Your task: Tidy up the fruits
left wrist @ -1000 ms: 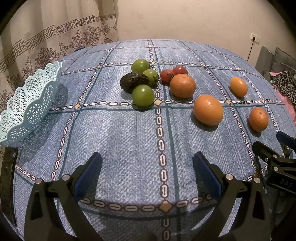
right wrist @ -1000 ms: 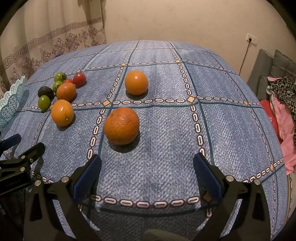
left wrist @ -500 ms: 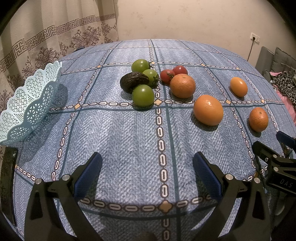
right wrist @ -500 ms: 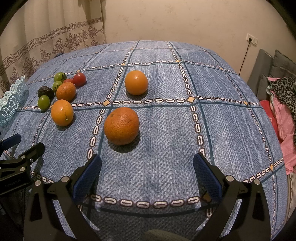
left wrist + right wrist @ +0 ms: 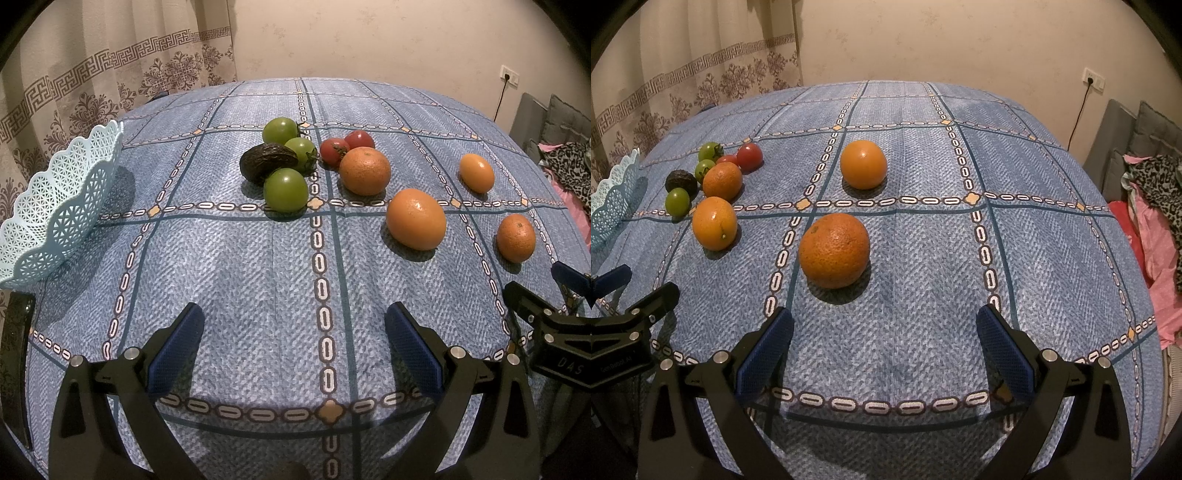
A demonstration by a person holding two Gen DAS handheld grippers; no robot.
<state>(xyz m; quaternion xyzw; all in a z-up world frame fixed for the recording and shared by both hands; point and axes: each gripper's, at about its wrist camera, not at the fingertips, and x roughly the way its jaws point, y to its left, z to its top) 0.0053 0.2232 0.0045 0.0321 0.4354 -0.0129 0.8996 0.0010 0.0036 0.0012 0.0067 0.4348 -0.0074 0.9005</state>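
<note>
basket [image 5: 55,206]: pale blue lattice plastic, sat at the counter's [image 5: 229,266] left edge; couldn't see inside
fruit: all loose on the cloth right of the basket, green tomatoes [image 5: 286,189] around a wrinkly dark avocado [image 5: 266,161], then red tomatoes [image 5: 334,150], then oranges [image 5: 415,218]
left tool [image 5: 293,341]: spread wide, held nothing
right tool [image 5: 884,341]: same, nearest orange [image 5: 834,250] sat just beyond its tips

Basket [image 5: 55,214]: light blue, at the left edge.
Left gripper [image 5: 295,343]: wide apart, nothing in it.
Oranges [image 5: 415,219]: four, on the right.
</note>
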